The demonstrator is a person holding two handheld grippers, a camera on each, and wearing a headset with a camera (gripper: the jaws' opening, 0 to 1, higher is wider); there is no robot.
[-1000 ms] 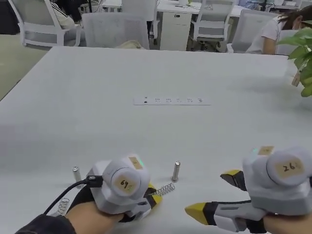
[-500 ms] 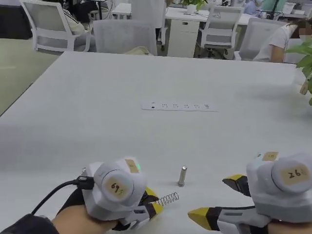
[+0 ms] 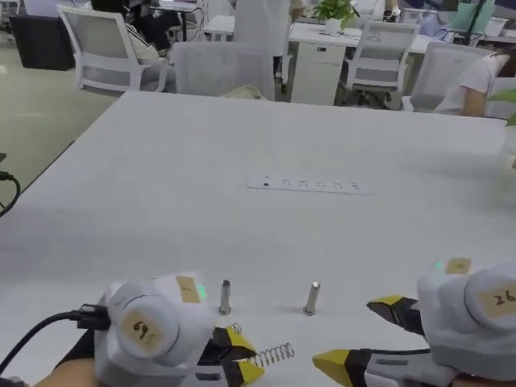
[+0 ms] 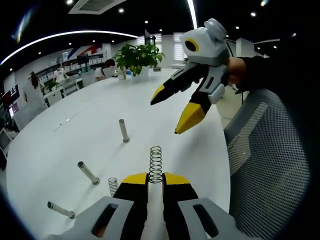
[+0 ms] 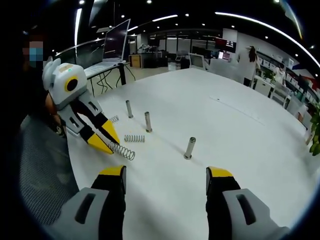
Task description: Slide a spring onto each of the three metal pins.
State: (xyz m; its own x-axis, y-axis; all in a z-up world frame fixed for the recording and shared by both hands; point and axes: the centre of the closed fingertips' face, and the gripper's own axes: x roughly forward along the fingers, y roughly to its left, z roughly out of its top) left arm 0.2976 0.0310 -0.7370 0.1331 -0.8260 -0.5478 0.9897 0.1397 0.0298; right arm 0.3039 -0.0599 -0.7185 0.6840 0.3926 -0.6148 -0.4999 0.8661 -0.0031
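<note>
A spring [image 4: 156, 160] is still being clamped by the left hand-held gripper [image 4: 156, 176], seven o'clock of a bare metal pin [image 3: 313, 297]; the right hand-held gripper [image 5: 165, 172] is being held apart.

Left gripper [image 3: 244, 357] bears a sticker [image 3: 143, 329] reading 69; right gripper [image 3: 345, 332], 26.

In the head view the bottom edge cut off the left claw [image 3: 251, 361], and the right claw [image 3: 347, 332] ran off the bottom and right edges. The left claw's round body covered most of a loose spring [image 3: 235, 328], so just a few coils peeked out beside it. The near end of the held spring [image 4: 156, 162] was buried between the left claw's jaw tips. The markings on the power strip [image 3: 310, 185] were too small to read.
</note>
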